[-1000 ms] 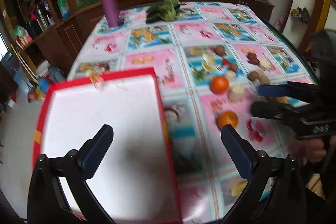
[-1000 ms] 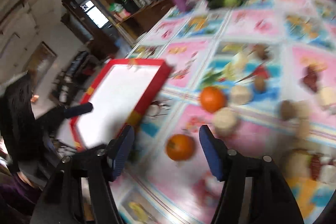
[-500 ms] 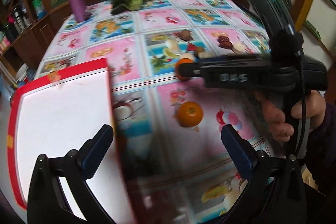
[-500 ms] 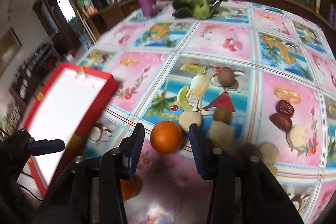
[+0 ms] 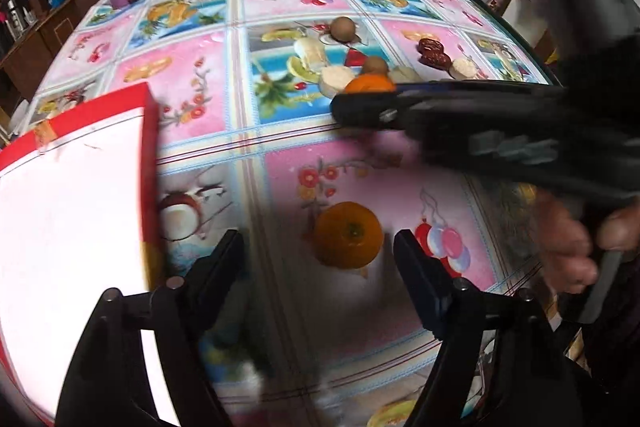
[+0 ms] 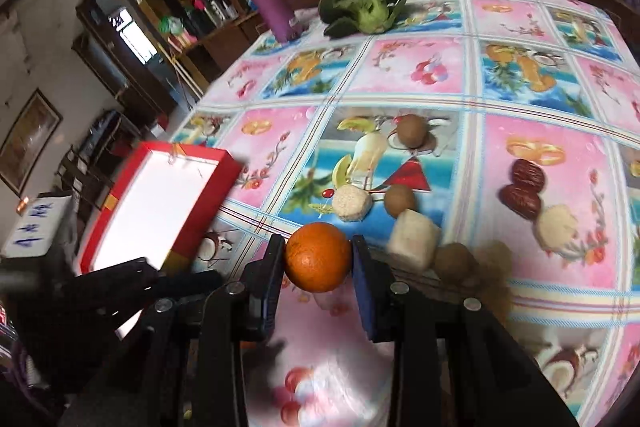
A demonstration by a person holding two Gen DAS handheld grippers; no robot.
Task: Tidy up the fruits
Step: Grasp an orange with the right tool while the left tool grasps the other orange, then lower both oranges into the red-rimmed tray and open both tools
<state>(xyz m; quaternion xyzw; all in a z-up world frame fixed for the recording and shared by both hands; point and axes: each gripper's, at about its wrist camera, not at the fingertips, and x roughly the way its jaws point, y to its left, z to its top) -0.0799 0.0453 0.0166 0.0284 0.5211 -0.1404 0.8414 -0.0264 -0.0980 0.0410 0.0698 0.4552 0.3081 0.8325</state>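
Nearest to me, my left gripper (image 5: 318, 253) hangs over the tabletop (image 5: 360, 163) with its jaws closing. An orange (image 5: 347, 235) lies between the two fingers, closer to the right one, and no pad touches it. Beside it on the left stands the red box (image 5: 146, 155) with its white, empty inside.

A little farther, my right gripper (image 6: 318, 259) has the second orange (image 6: 318, 257) between its blue pads. The jaws are closing and both pads seem to press on the fruit. In the left wrist view this gripper crosses the picture from the right, with a hand (image 5: 568, 239) on its handle.

Behind that orange lie pale round cakes (image 6: 352, 203), small brown fruits (image 6: 400, 201) and two dark red dates (image 6: 522, 191), close together. At the far edge are a green vegetable (image 6: 364, 7) and a purple bottle (image 6: 266, 1), which stands upright.
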